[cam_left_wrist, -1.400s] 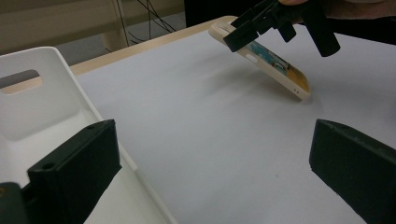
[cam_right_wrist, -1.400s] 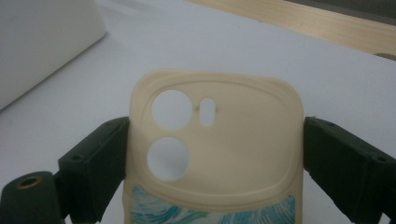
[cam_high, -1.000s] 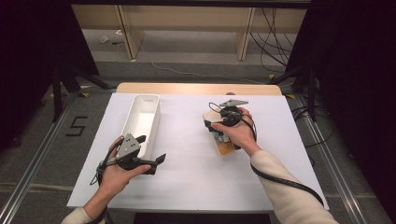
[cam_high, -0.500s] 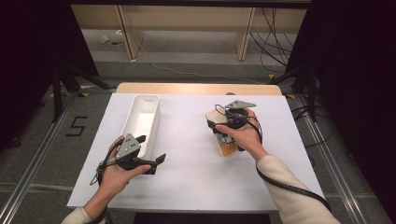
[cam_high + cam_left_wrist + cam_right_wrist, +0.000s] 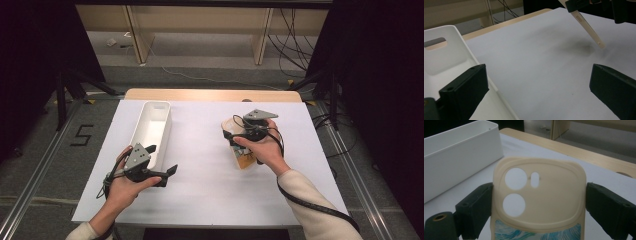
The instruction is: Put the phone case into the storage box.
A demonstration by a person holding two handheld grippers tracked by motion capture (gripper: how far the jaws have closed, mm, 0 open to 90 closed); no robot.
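The right gripper (image 5: 239,131) has its jaws clamped on the two long edges of a cream phone case (image 5: 537,195), held above the right half of the white table (image 5: 200,185). The case's camera holes point away from the hand. The left gripper (image 5: 162,172) hovers at the near left with its jaws wide apart, gripping nothing, just beside the near end of a long white bin (image 5: 150,130).

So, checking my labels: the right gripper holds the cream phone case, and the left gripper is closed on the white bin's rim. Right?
Not quite. The right gripper does hold the phone case, but the left gripper is open beside the white bin, gripping nothing, as the left gripper view shows.
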